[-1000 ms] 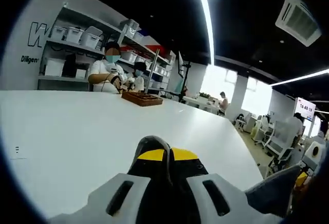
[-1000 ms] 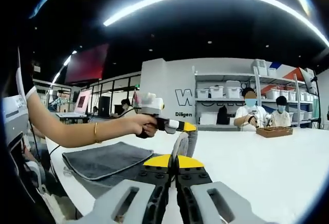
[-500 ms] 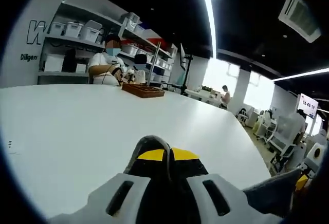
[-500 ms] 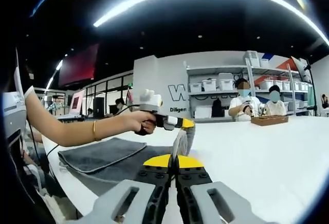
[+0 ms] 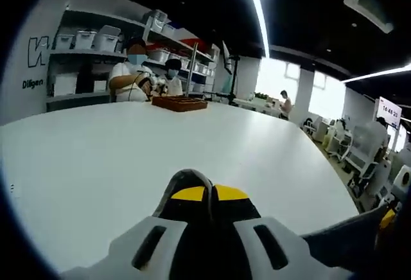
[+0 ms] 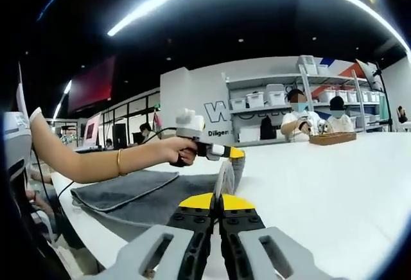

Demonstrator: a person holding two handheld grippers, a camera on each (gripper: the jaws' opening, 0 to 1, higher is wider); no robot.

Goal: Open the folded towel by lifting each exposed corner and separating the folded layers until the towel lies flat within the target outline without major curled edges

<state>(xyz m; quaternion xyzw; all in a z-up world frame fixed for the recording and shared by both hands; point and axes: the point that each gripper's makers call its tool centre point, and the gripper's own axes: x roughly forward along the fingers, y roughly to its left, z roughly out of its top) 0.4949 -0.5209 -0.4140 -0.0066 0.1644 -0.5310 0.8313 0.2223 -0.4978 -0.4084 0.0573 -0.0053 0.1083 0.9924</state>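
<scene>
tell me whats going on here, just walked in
A person is unfolding a grey towel on a white table with two hand-held grippers. The left gripper, seen in the right gripper view in the person's hand, is shut on a lifted towel edge. The right gripper is shut on the same raised fold nearer the camera. Most of the towel lies folded behind. Two people sit at the table's far side by a brown tray.

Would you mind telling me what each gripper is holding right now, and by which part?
Both hold the grey towel: the right gripper pinches a raised edge, and the left gripper clamps a fold of it lifted off the white table.
</scene>
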